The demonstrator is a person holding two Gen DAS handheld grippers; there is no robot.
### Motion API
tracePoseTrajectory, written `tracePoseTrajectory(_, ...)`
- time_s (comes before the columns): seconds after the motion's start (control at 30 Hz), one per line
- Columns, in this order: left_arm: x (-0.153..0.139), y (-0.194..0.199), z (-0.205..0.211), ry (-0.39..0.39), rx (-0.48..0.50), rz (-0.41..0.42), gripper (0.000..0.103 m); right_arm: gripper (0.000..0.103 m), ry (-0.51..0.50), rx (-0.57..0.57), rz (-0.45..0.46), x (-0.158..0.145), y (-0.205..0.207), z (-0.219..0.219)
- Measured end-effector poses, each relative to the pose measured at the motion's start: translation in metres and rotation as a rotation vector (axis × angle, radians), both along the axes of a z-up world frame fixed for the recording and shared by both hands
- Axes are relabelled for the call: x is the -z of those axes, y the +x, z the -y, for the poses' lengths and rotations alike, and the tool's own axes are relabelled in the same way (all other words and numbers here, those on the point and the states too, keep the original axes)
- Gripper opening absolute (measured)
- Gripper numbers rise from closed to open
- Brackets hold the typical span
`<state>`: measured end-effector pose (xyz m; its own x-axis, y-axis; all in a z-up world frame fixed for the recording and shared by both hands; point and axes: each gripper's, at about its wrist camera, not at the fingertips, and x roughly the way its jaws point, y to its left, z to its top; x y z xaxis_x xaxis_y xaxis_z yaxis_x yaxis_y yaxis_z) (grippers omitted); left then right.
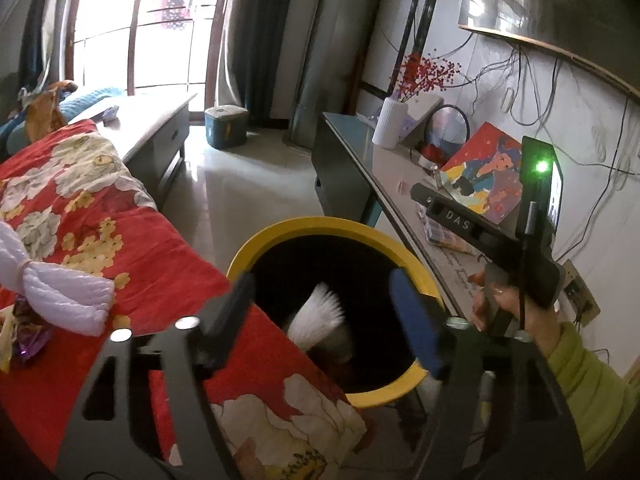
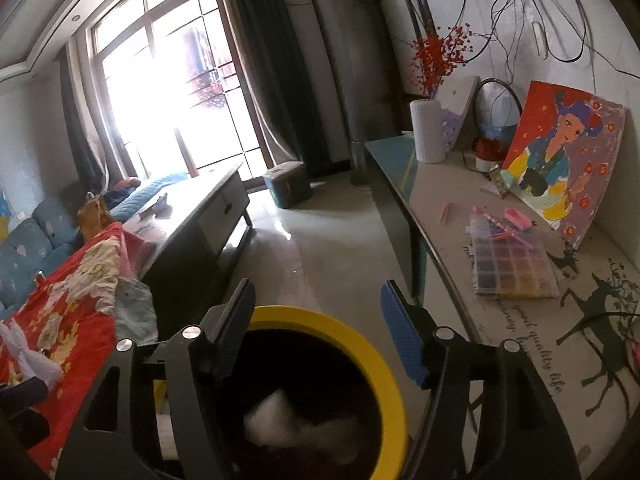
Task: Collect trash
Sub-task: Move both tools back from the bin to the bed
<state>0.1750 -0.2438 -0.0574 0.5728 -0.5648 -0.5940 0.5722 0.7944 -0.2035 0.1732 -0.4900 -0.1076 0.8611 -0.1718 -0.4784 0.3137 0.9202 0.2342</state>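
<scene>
Open left gripper, yellow-rimmed bin, white trash inside

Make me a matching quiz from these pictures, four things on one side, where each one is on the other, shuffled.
Things:
1. white vase
2. bead box
3. white foam wrap
4. white trash

Places:
A. inside the yellow bin
B. on the red floral blanket
C. far end of the side table, holding red sprigs
D. on the side table below the painting

Pairs: 1-C, 2-D, 3-B, 4-A
</scene>
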Motion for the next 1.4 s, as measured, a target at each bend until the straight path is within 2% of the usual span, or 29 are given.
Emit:
tracePoseTrajectory(0.03, -0.001, -0.001, -0.001, -0.003, -0.005, 0.004, 0.077, 0.067, 0.002, -0.005, 0.002, -0.001, -0.001, -0.002)
tracePoseTrajectory(0.1, -0.003, -0.002, -0.004, -0.007, -0.016, 0.010, 0.086, 0.071, 0.009, -0.025, 0.018, -0.006, -0.002, -0.009)
tracePoseTrajectory(0.2, -0.008, -0.004, -0.010, -0.028, -0.033, 0.014, 0.092, 0.074, 0.018, -0.054, 0.036, -0.014, -0.003, -0.017)
tracePoseTrajectory(0.43, -0.020, -0.011, -0.029, -0.042, -0.090, 0.050, 0.092, 0.079, 0.058, -0.116, 0.051, -0.026, -0.007, -0.037)
tracePoseTrajectory(0.83, -0.034, -0.018, -0.070, -0.076, -0.182, 0.080, 0.092, 0.081, 0.051, -0.202, 0.078, -0.045, -0.013, -0.074)
tracePoseTrajectory(1.4, -0.051, -0.036, -0.125, -0.079, -0.316, 0.143, 0.092, 0.082, 0.038, -0.363, 0.084, -0.061, -0.017, -0.139)
